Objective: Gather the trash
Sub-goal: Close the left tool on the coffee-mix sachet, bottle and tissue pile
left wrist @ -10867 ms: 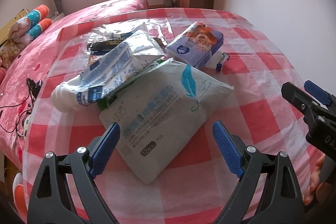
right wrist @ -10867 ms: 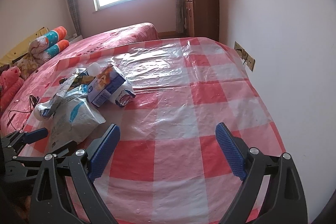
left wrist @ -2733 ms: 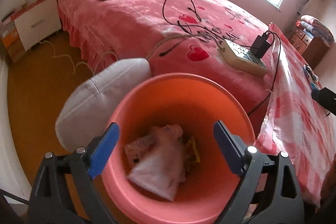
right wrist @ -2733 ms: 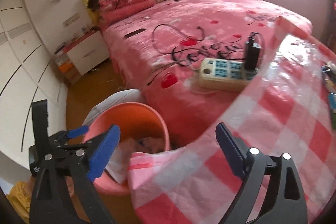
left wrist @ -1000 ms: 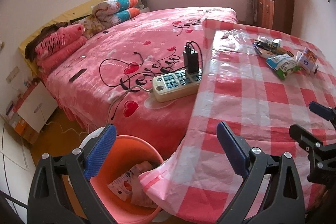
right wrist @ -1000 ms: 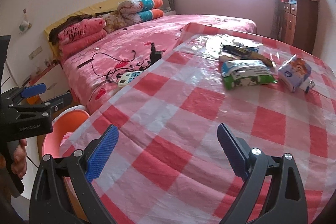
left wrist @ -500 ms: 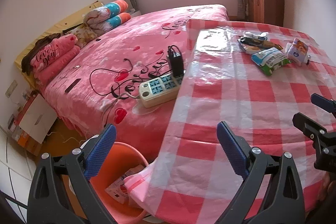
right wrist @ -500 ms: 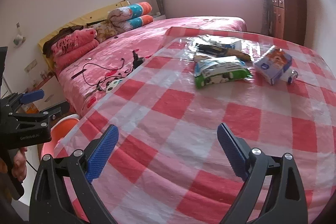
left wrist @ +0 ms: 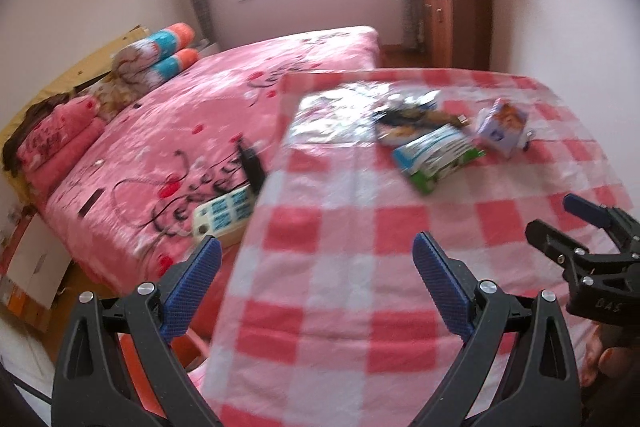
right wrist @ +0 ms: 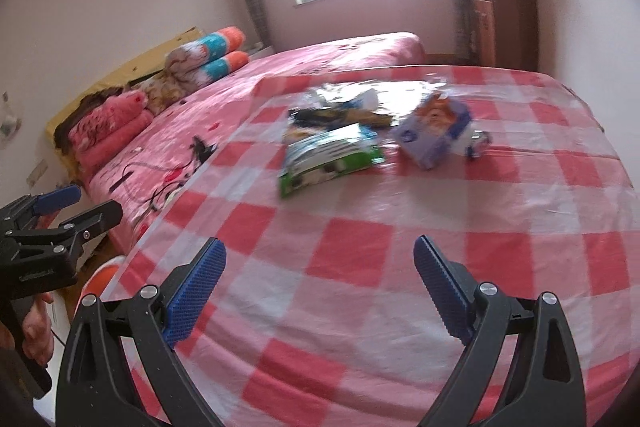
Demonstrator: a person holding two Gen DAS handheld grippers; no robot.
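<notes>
Trash lies at the far side of the red-and-white checked table (left wrist: pixel 360 267): a green-and-white packet (left wrist: pixel 436 153) (right wrist: pixel 328 157), a purple printed carton (left wrist: pixel 502 123) (right wrist: pixel 436 131) and dark wrappers (left wrist: pixel 408 115) (right wrist: pixel 332 115) behind them. My left gripper (left wrist: pixel 316 283) is open and empty over the table's near left edge. My right gripper (right wrist: pixel 318 285) is open and empty over the table's near side, well short of the trash. The orange bin (left wrist: pixel 192 343) (right wrist: pixel 100 277) stands on the floor by the table's left corner, mostly hidden.
A pink bed (left wrist: pixel 200 115) lies left of the table, with a white power strip (left wrist: pixel 224 215) and black cables on it. A wooden cabinet (left wrist: pixel 456 19) stands at the back right. Rolled bedding (right wrist: pixel 208 59) sits at the headboard.
Both grippers have swung from the bin side toward the table, and the trash now sits nearer and more central. Both stay open and empty.
</notes>
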